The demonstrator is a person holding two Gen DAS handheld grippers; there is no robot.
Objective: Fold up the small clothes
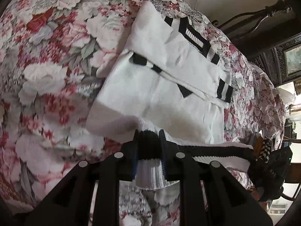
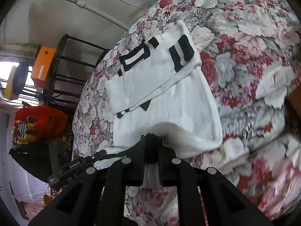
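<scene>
A small white knit sweater (image 1: pixel 160 86) with black stripes lies on a floral bedspread (image 1: pixel 47 56), its sleeves folded across the body. My left gripper (image 1: pixel 149 146) is shut on the sweater's black-and-white ribbed hem and lifts it off the bed. My right gripper (image 2: pixel 152 148) is shut on the same hem at the other corner; the sweater (image 2: pixel 169 98) stretches away from it. The right gripper also shows at the right edge of the left wrist view (image 1: pixel 269 165), and the left gripper at the lower left of the right wrist view (image 2: pixel 75 169).
The floral bedspread (image 2: pixel 244 56) fills most of both views. A dark metal bed frame (image 1: pixel 263 18) and a framed picture (image 1: pixel 292 60) stand beyond the bed. A rack with an orange box (image 2: pixel 43 66) and a red bag (image 2: pixel 39 124) stand beside it.
</scene>
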